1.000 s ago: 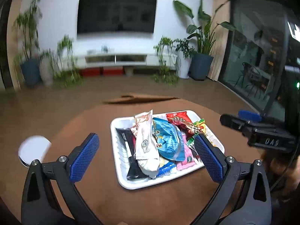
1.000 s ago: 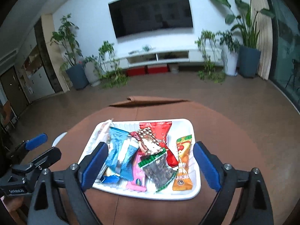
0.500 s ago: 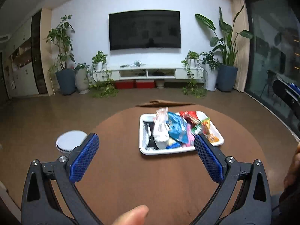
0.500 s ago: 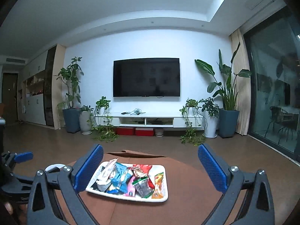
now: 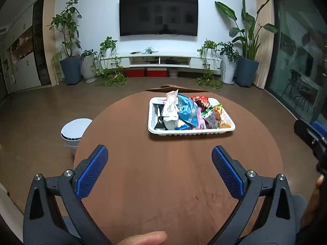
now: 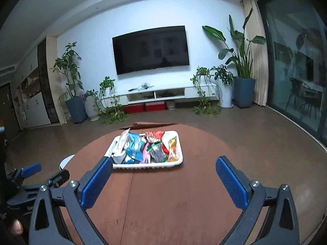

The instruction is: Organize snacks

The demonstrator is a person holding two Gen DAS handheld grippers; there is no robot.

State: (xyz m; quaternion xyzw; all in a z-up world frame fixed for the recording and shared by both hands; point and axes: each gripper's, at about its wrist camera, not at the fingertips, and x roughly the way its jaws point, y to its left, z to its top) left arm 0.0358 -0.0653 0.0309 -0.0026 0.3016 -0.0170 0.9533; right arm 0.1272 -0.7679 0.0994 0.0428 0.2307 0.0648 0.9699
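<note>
Off to the left of your left gripper (image 5: pixel 159 167), below the table (image 5: pixel 177 183) edge, a white round bin (image 5: pixel 74 131) stands on the floor; keep clear of it. Your left gripper hangs over the near part of the table with its jaws spread wide and nothing between them. Ahead of it and slightly to its right sits the white tray (image 5: pixel 191 131), well apart from the fingertips, with the snack packets (image 5: pixel 188 112) piled loosely in it: a white packet (image 5: pixel 170 112) leaning at the tray's left end, a blue packet (image 5: pixel 187 112) beside it, then pink, dark and orange ones toward the right end.

Your right gripper (image 6: pixel 163 175) is likewise spread and empty, with the tray (image 6: pixel 177 143) straight ahead, nearer its left finger than its right.

All packets look to be in the tray already, so judge whether the job is done or whether the heap wants straightening. If you go back in, take the top packet only, pinch it by a sealed edge, and lift slowly so the neighbours don't spill over the rim. Use your other gripper to steady the tray, which looks light enough to slide.
</note>
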